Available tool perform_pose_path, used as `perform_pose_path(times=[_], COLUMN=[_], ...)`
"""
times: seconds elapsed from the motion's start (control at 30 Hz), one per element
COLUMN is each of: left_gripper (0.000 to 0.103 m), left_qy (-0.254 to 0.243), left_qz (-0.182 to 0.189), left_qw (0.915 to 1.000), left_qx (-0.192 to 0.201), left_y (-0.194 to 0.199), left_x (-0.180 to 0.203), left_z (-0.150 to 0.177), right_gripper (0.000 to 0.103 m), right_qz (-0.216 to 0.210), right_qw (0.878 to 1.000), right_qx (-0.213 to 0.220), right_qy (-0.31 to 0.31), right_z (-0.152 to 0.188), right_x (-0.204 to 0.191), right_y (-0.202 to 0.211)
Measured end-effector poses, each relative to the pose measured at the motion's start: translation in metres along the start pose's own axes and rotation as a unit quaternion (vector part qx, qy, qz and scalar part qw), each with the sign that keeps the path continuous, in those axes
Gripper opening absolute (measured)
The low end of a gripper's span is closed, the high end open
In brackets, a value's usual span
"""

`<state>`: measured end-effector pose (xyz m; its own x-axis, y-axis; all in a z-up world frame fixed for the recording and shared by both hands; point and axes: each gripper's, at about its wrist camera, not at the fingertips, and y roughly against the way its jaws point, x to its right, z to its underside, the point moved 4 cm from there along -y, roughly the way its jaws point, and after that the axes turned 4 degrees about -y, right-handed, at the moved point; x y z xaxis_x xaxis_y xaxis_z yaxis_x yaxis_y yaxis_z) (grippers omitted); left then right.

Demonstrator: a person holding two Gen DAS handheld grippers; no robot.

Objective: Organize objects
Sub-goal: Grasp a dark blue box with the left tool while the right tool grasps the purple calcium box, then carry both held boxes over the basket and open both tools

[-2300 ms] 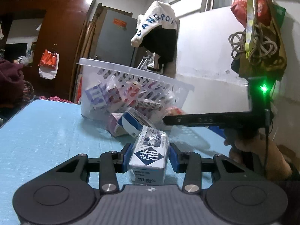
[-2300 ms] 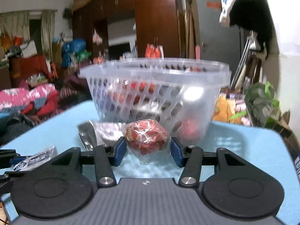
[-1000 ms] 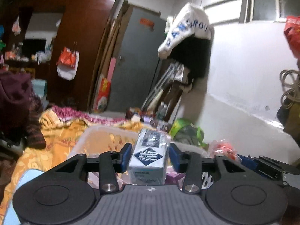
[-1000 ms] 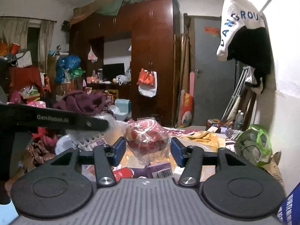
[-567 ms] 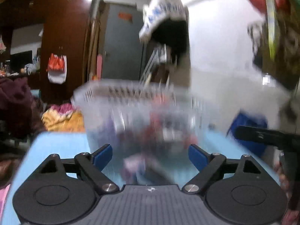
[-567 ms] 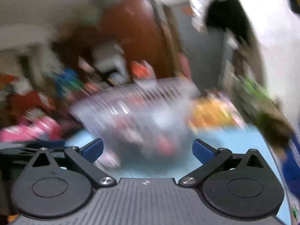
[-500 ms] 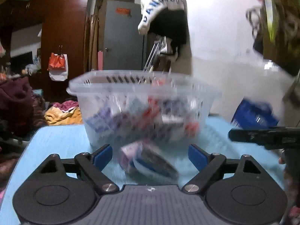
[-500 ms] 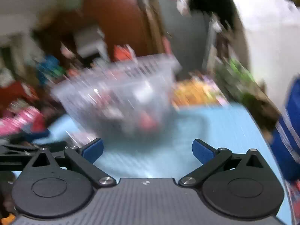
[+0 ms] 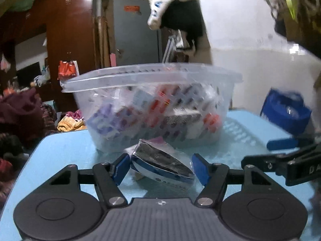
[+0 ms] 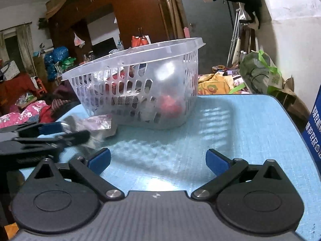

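Left wrist view: left tool (image 9: 158,165) has just been closing around a wrapped packet (image 9: 160,165) ahead of the basket (image 9: 152,104) (for loading, I judge), while right tool (image 10: 158,160) gapes empty.

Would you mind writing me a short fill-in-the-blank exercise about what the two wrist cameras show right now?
1. The clear slotted basket stands on a light ____ table.
2. Between the left gripper fingers lies a wrapped ____.
3. The right gripper has ____ between its wide-open fingers.
4. The wrapped box lies ____ the basket, not in it.

Missing words: blue; box; nothing; in front of
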<state>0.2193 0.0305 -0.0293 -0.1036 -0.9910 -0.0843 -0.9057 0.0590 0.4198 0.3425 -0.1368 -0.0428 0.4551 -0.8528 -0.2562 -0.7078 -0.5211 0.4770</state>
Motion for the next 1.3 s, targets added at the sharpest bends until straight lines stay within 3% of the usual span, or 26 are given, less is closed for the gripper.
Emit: perform_pose_path(times=[0.17, 0.3, 0.5, 0.6, 0.63, 0.7, 0.93, 1.3], left_gripper=[0.071, 0.071, 0.071, 0.071, 0.071, 0.071, 0.071, 0.071], left_qy=[0.071, 0.118, 0.177, 0.173, 0.168, 0.165, 0.174, 0.160], left_qz=[0.003, -0.008, 0.005, 0.010, 0.006, 0.002, 0.003, 0.006], left_qw=[0.9967, 0.9917, 0.9826, 0.9826, 0.9835, 0.9841, 0.9821, 0.9844], left_qx=[0.039, 0.050, 0.055, 0.067, 0.067, 0.064, 0.073, 0.073], left_y=[0.021, 0.021, 0.012, 0.014, 0.014, 0.012, 0.015, 0.015], left_x=[-0.052, -0.097, -0.130, -0.127, -0.126, -0.126, -0.131, -0.123], left_z=[-0.001, -0.003, 0.009, 0.009, 0.009, 0.011, 0.014, 0.014], right_gripper=[0.103, 0.098, 0.095, 0.086, 0.075, 0.070, 0.069, 0.069], right_qz=[-0.035, 0.003, -0.020, -0.031, -0.032, -0.036, -0.060, -0.063], right_qw=[0.999, 0.997, 0.996, 0.996, 0.995, 0.995, 0.996, 0.997], right_qx=[-0.015, -0.029, -0.054, -0.068, -0.073, -0.075, -0.028, 0.043], right_qy=[0.015, 0.067, 0.061, 0.052, 0.056, 0.059, 0.060, 0.005], right_z=[-0.005, -0.011, -0.020, -0.020, -0.018, -0.015, -0.016, -0.013], right_x=[-0.039, -0.080, -0.104, -0.107, -0.107, -0.107, -0.101, -0.044], right_y=[-0.023, -0.052, -0.083, -0.094, -0.095, -0.092, -0.053, -0.007])
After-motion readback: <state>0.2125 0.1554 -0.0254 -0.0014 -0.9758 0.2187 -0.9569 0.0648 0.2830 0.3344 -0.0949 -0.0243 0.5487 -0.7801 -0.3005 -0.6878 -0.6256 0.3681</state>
